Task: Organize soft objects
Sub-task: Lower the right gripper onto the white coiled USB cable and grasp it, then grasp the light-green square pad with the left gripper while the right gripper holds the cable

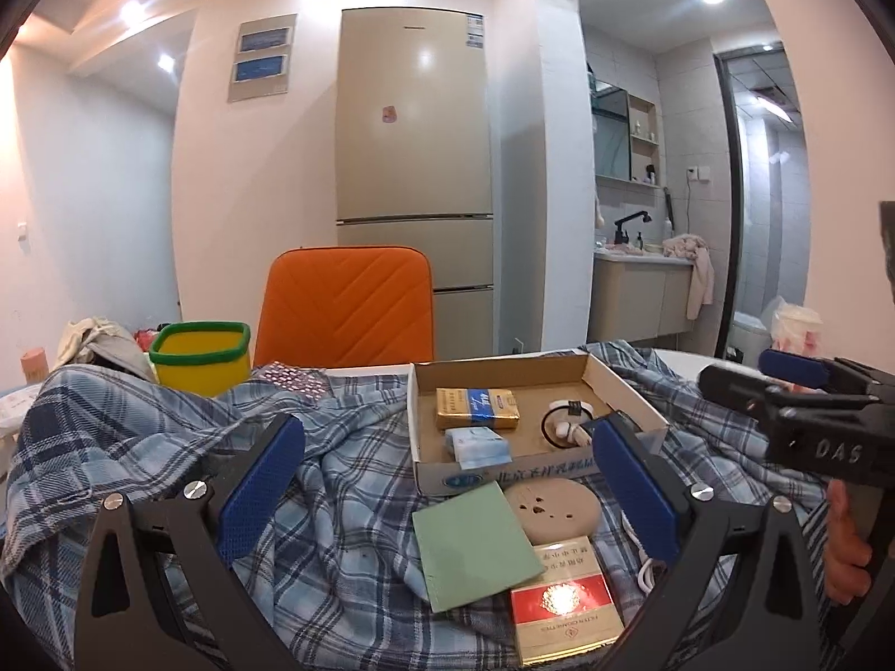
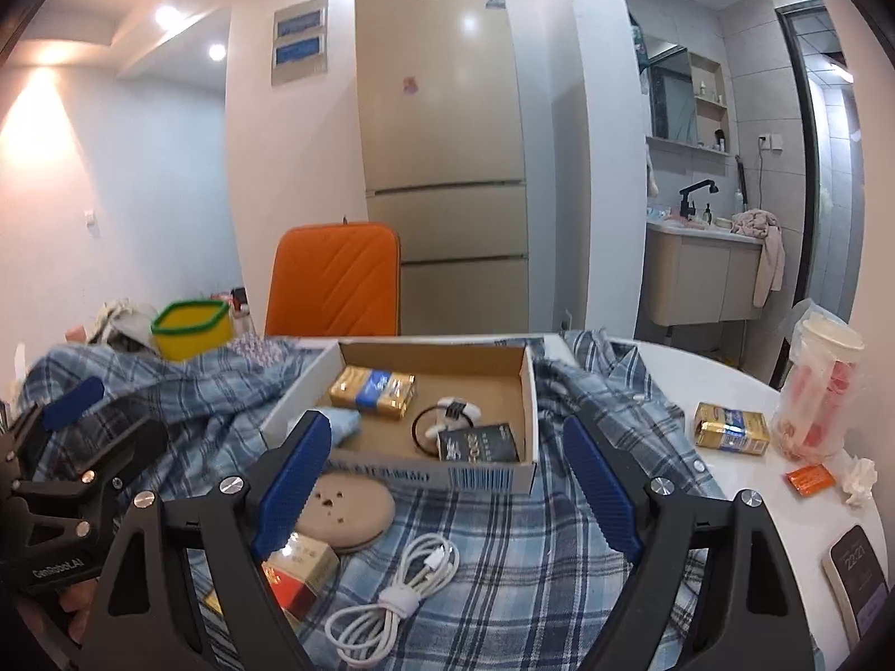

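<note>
Left wrist view, left gripper (image 1: pixel 447 481) wide open and empty above plaid shirt (image 1: pixel 347 481), right gripper (image 2: pixel 447 481) likewise, cardboard box (image 2: pixel 526 391) ahead.

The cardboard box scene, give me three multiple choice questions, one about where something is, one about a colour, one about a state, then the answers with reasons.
1. Where does the coiled white cable lie?
A. inside the cardboard box
B. on the plaid cloth in front of the box
C. in the yellow bin

2. What colour is the rim of the yellow bin?
A. green
B. red
C. white

3. How does the right gripper stand?
A. shut on the cable
B. shut on the cloth
C. open, holding nothing

Answers: B, the cable rests on the plaid cloth nearer than the cardboard box; A, a green band rings its top; C, its blue fingers are spread wide apart.
</note>
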`<state>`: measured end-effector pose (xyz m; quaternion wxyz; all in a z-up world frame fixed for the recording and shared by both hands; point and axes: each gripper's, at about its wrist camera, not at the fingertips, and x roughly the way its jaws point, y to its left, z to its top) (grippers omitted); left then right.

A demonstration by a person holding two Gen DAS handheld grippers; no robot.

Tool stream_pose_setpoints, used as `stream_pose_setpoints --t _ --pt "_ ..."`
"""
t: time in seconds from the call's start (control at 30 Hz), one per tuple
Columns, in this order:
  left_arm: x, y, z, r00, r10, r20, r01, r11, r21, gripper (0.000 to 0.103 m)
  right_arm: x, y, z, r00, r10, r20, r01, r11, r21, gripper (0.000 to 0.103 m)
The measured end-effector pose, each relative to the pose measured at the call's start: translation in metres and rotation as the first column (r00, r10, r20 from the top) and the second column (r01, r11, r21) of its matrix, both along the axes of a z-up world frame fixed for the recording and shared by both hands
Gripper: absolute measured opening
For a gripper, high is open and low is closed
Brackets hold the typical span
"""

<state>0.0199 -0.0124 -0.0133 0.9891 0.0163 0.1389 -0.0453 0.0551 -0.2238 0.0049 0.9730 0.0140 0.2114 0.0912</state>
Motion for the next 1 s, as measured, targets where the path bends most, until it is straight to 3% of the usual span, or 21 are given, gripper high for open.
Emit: stream_pose_setpoints --t 0.1,0.2,0.33,0.53,0.6,0.83,0.9,1.0 --pt "-0.004 -0.006 0.0 1.0 0.011 0.013 -0.011 0.999 0.032 0.102 0.008 0.005 -0.008 0.998 -0.012 -0.062 0.01 0.999 -0.038 0.087" --pt "-0.005 -0.006 0.002 1.0 0.014 0.018 -0.014 0.999 0.033 0.102 0.023 0.011 -0.024 0.975 0.026 -0.222 -0.039 0.998 -0.054 0.086" --pt "-0.003 -0.002 0.002 1.0 0.016 0.007 -0.016 1.0 0.016 0.102 0.041 0.014 -0.05 0.909 0.092 -0.407 -0.093 0.996 0.017 0.069" --pt "0.002 -0.01 -0.002 1.0 -0.003 -0.03 0.004 0.999 0.052 0.103 0.051 0.022 -0.079 0.831 0.116 -0.543 -0.132 0.991 0.009 0.047" --pt "0.007 -0.011 -0.005 0.999 -0.007 -0.054 0.01 0.998 0.055 0.102 0.052 0.025 -0.084 0.818 0.122 -0.562 -0.149 0.989 -0.003 0.042" --pt "0.017 -0.005 -0.01 0.993 0.0 -0.114 0.003 1.0 0.026 0.102 0.051 0.027 -0.085 0.816 0.123 -0.565 -0.154 0.988 -0.007 0.03" --pt "0.019 -0.005 -0.011 0.992 -0.001 -0.125 0.004 1.0 0.028 0.102 0.052 0.027 -0.084 0.819 0.125 -0.559 -0.157 0.988 -0.008 0.024" --pt "0.023 -0.004 -0.013 0.989 0.002 -0.147 0.001 1.0 0.025 0.102 0.048 0.025 -0.078 0.84 0.124 -0.527 -0.151 0.989 -0.008 0.023"
